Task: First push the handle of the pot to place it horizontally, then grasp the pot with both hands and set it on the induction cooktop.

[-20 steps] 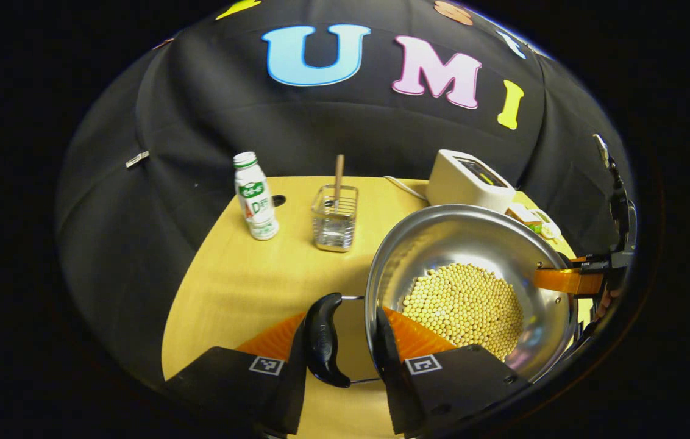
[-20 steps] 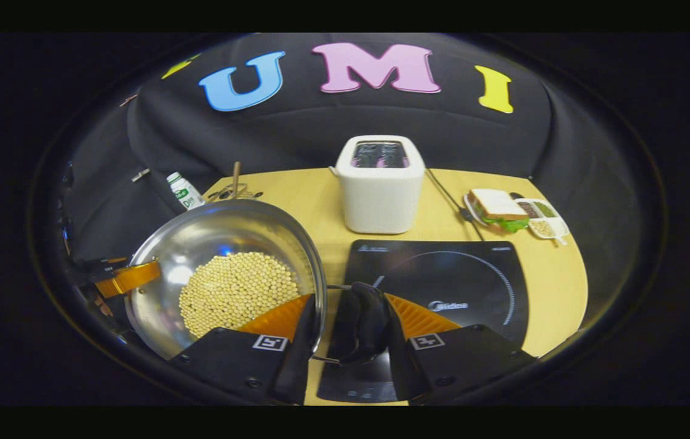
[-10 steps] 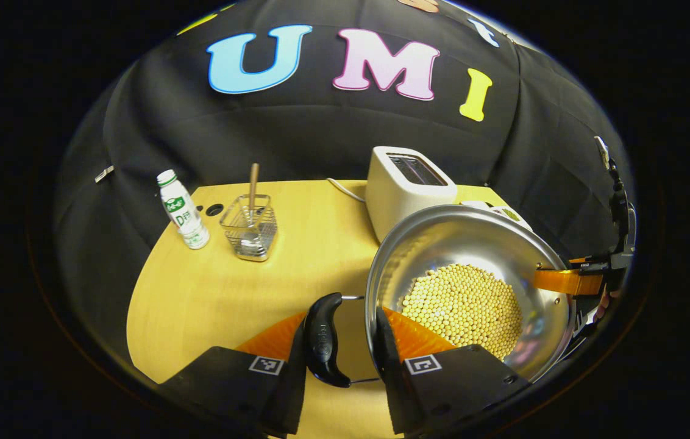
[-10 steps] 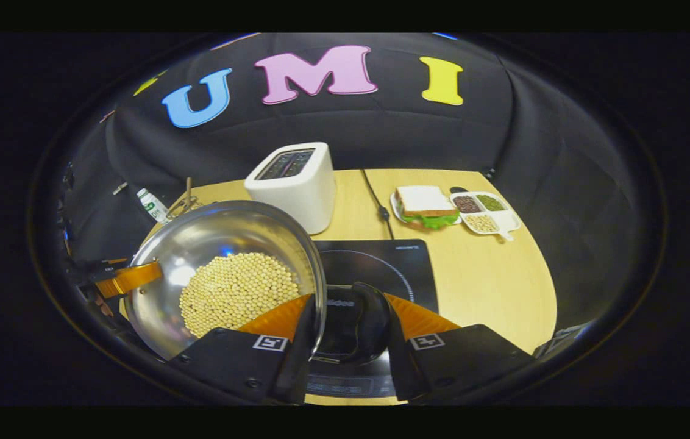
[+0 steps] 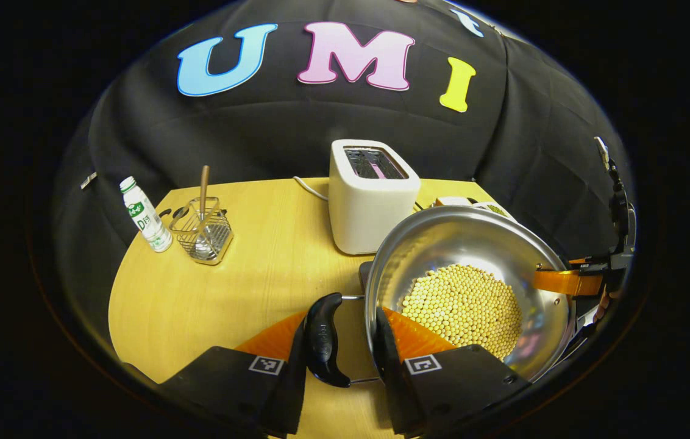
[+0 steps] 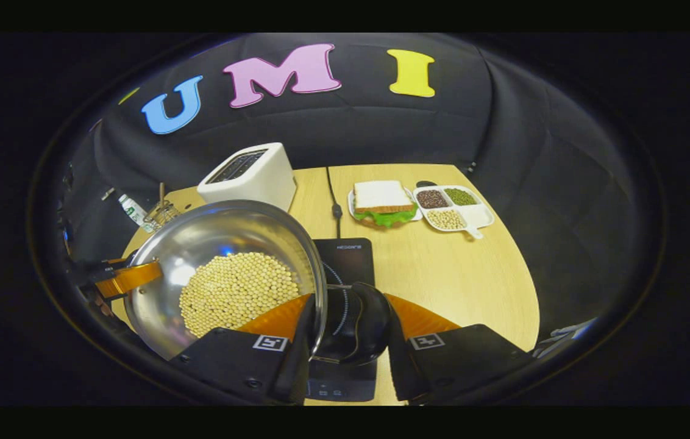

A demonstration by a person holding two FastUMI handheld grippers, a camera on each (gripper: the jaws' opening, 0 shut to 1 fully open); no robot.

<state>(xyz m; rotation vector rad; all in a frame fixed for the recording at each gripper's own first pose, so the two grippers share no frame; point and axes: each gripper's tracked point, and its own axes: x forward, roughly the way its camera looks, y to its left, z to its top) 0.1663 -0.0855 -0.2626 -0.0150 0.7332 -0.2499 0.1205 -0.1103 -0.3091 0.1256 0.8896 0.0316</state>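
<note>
Pot (image 5: 467, 286) now nearer toaster (image 5: 369, 195); handles between fingers (image 5: 391, 360)

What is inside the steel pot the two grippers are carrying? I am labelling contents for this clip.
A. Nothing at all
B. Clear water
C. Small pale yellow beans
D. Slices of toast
C: the pot holds a heap of small round pale yellow beans on its bottom, seen from the left gripper view and again in the right gripper view.
</note>
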